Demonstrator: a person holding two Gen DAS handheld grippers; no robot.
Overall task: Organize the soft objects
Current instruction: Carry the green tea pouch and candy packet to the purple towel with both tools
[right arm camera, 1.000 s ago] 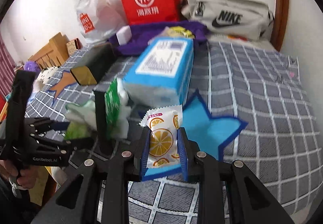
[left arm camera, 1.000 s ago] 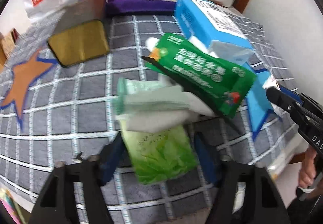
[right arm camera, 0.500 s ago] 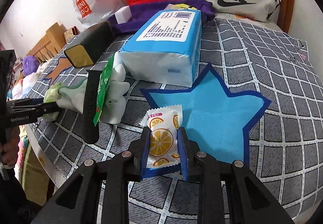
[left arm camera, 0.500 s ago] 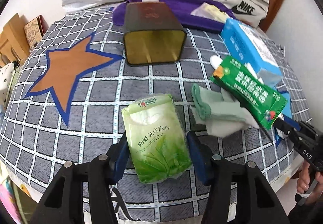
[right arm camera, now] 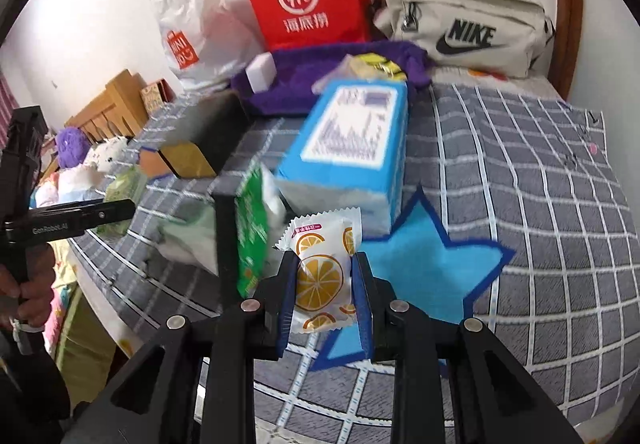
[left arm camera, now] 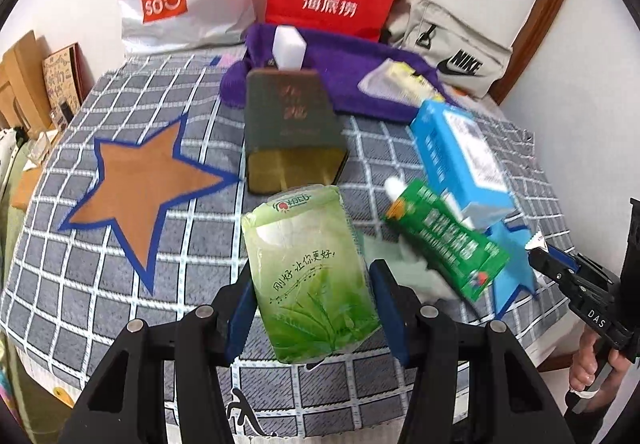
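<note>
Green tissue pack (left arm camera: pixel 312 276) is clamped in the left hand-held gripper (left arm camera: pixel 312 308), up off the bed (left arm camera: pixel 80 276). Orange-print sachet (right arm camera: pixel 324 276) is pinched in the right hand-held gripper (right arm camera: pixel 324 296) over the blue star (right arm camera: pixel 424 268) w/ no slack. Keep both grips light — packs squash — and set each flat, approx centred on its star.

A bed (left arm camera: pixel 168 252) under a grey checked cover with star patches fills the room's middle. Plain white walls (right arm camera: pixel 100 4) rise behind it, a curved wooden headboard (left arm camera: pixel 548 4) at far right, and wooden furniture (right arm camera: pixel 112 104) at left.
</note>
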